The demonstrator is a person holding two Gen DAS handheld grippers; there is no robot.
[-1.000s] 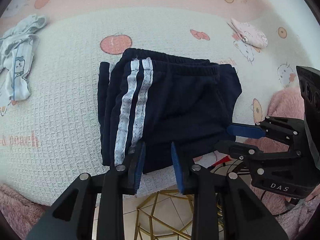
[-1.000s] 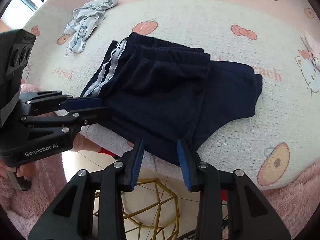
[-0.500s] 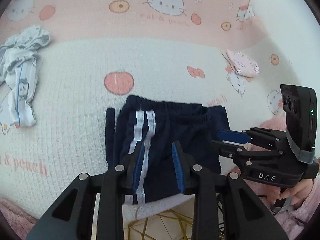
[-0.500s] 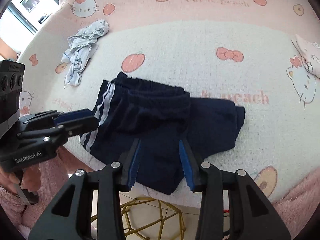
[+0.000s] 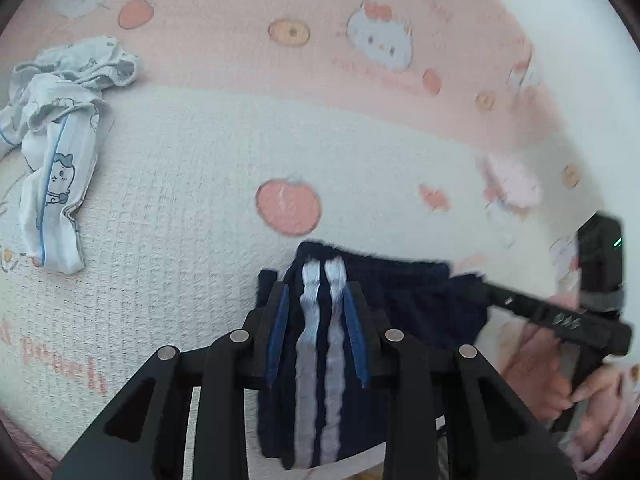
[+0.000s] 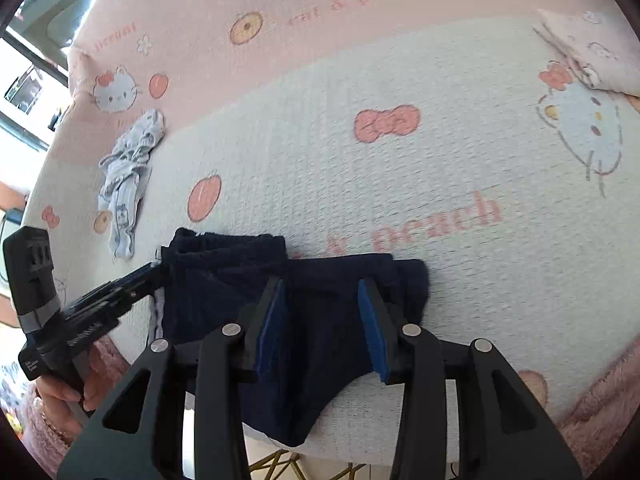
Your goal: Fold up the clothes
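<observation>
Both sets of jaws are held open over the shorts [image 5: 400, 300]; near hem should be gripped evenly.

The pink-and-white blanket [image 6: 440, 152] carries pink lettering: "eat & peach" near its top band in the right wrist view, and "& peach" lower down

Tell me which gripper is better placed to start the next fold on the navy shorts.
Left, probably. The left gripper has open jaws straddling the white-striped side of the navy shorts, lined up along the stripes. The right gripper is open too, but over the plain middle.
</observation>
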